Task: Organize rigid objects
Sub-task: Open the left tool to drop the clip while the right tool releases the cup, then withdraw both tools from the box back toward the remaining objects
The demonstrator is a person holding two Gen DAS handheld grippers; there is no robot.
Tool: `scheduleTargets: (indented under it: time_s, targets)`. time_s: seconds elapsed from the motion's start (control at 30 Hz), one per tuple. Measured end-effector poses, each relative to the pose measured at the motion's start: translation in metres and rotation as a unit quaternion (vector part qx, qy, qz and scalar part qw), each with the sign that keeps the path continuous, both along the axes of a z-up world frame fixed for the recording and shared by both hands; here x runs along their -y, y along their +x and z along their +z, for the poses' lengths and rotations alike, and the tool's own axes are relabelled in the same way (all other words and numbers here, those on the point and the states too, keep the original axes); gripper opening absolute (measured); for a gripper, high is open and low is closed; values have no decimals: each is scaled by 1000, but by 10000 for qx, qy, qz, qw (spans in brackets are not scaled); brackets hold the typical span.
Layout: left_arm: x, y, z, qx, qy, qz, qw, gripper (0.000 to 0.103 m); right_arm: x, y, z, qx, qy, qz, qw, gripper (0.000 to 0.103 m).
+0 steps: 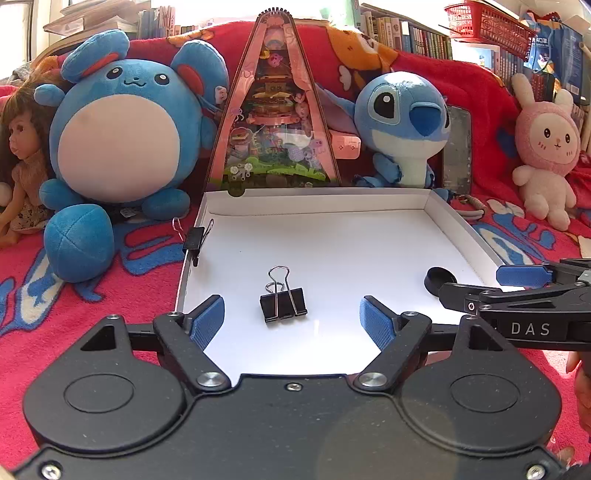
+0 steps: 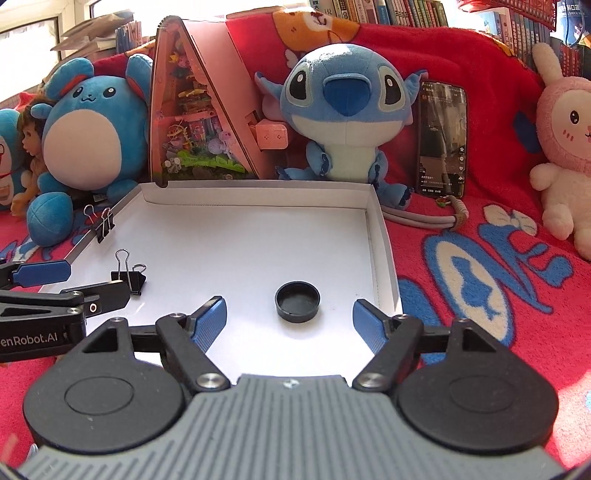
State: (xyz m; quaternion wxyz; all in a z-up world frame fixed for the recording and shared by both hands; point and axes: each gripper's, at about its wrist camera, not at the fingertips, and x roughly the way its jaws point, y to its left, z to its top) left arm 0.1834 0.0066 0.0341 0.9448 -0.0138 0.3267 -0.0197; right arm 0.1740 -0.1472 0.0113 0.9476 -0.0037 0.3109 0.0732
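Left tool: blue ribbed pads on black arms, spread wide, gripping nothing; it hovers low over the near part of the tray.
Right tool: same build with a grey ribbed body, equally wide apart and empty.
Tray: shallow white cardboard, smooth floor, low folded walls, rectangular.
Binder clip: black metal with wire handles raised, resting on the tray floor just ahead of the left tool, between its pads.
Second clip: same kind, clamped onto the tray's left wall.
Cap: round black plastic, hollow side up, on the tray floor near the right wall, just ahead of the right tool.
Surface: fuzzy red blanket with blue and cream figures, under the tray.
Backdrop: round blue plush, big-eyed blue plush, pink rabbit plush, doll, triangular pink toy box, phone propped upright; bookshelves behind.
Open room: the tray's far half is bare white floor.
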Motion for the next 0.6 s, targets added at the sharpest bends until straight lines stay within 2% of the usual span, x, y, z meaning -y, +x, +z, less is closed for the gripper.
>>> scheduleTargets:
  time_s: [0.37, 0.6]
  targets:
    - [4, -51, 11, 203, -107, -359, 9991, 83, 11, -51, 12, 265, 143, 235, 9993, 90]
    - [8, -81, 9, 229, -81, -526, 9983, 84, 13, -81, 13, 411, 139, 353, 9984, 96]
